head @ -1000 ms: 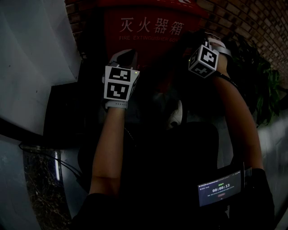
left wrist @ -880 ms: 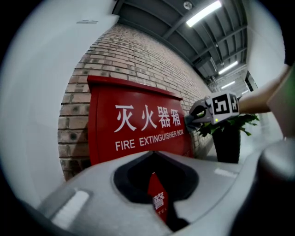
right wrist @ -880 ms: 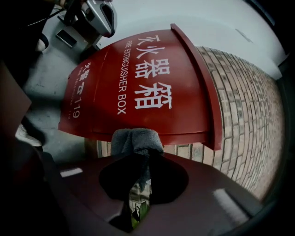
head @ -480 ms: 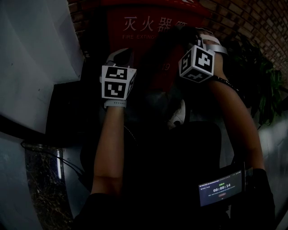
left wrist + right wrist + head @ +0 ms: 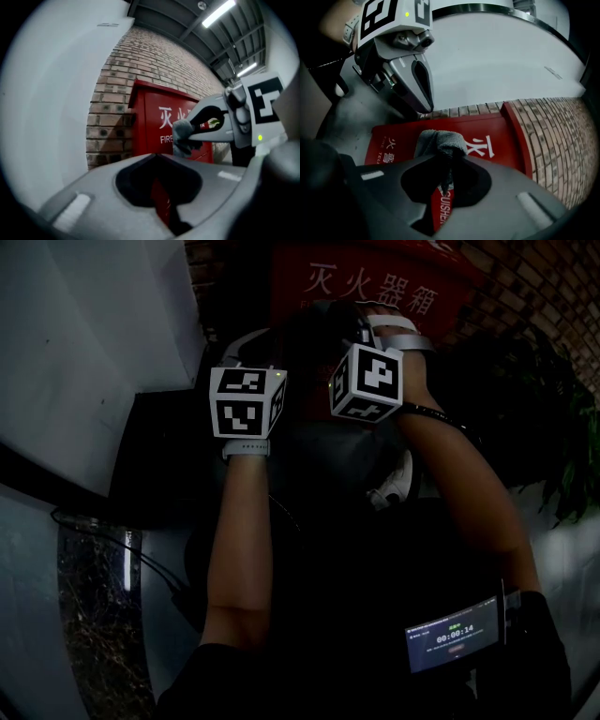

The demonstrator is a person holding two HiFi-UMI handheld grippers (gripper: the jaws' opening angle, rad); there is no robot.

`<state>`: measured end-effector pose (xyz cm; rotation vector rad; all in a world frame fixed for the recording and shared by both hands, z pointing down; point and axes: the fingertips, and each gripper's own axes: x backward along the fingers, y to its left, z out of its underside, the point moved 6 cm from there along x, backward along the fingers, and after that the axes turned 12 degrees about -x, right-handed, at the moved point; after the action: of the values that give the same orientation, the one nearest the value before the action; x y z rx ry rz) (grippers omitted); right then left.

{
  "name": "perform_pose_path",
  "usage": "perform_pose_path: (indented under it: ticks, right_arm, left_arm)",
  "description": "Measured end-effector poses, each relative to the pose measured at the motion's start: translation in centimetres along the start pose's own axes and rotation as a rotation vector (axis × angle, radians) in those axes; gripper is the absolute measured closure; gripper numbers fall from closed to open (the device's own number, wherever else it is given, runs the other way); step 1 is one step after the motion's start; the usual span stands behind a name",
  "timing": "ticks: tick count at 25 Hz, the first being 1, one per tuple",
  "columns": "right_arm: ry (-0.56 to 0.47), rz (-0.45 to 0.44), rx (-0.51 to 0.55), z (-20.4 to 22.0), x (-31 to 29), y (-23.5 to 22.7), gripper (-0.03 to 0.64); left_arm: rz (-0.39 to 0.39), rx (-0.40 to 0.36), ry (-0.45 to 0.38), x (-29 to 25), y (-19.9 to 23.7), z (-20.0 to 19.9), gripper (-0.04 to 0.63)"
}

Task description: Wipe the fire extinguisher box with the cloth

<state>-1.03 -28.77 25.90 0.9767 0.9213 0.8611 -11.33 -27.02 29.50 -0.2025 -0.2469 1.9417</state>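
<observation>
The red fire extinguisher box (image 5: 394,287) with white lettering stands against a brick wall. It also fills the middle of the left gripper view (image 5: 159,126) and the right gripper view (image 5: 487,140). My right gripper (image 5: 447,157) is shut on a grey cloth (image 5: 440,139), which is bunched at its tips in front of the box's face. The left gripper view shows that cloth (image 5: 184,137) in the right gripper (image 5: 220,124). My left gripper (image 5: 154,157) is shut with nothing in it and hangs just left of the right one (image 5: 361,329), before the box's left edge.
A white curved wall (image 5: 84,352) rises at the left and the brick wall (image 5: 112,112) runs behind the box. Dark green plants (image 5: 553,427) stand at the right. A white shoe (image 5: 398,488), a cable (image 5: 141,582) and a wrist screen (image 5: 450,638) lie below.
The right gripper has carried the cloth leftward across the box's front, from its right part to near the left gripper. The left gripper has stayed shut and shifted little.
</observation>
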Motion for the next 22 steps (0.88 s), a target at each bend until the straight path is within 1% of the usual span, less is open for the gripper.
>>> perform_pose_path:
  ticks: [3,8,11,16,20,22]
  right_arm:
    - [-0.018,-0.018,0.004,-1.4,-1.3,1.0,0.584]
    - [-0.047,-0.027,-0.003,-3.6,-2.9,1.9,0.584]
    - [-0.050,-0.031,0.006,-4.3,-3.9,2.3,0.584]
    - [-0.046,-0.024,0.011,-4.1,-4.7,2.3,0.584]
    - [-0.038,-0.016,0.018,-3.3,-4.5,2.5,0.584]
    - [-0.024,-0.015,0.015,-2.3,-4.1,2.3,0.584]
  left_arm:
    - [-0.014,0.005,0.007,0.3,1.1,0.4,0.592]
    - [-0.033,-0.062,0.029,-0.1,1.8,1.1,0.592]
    - [-0.022,-0.052,0.032,-0.5,1.7,1.5,0.592]
    - [0.006,-0.037,0.033,-1.2,1.0,1.9,0.592]
    - [0.010,-0.051,0.039,-1.2,0.6,1.9,0.592]
    - [0.018,-0.057,0.028,-1.4,-0.1,1.5,0.592]
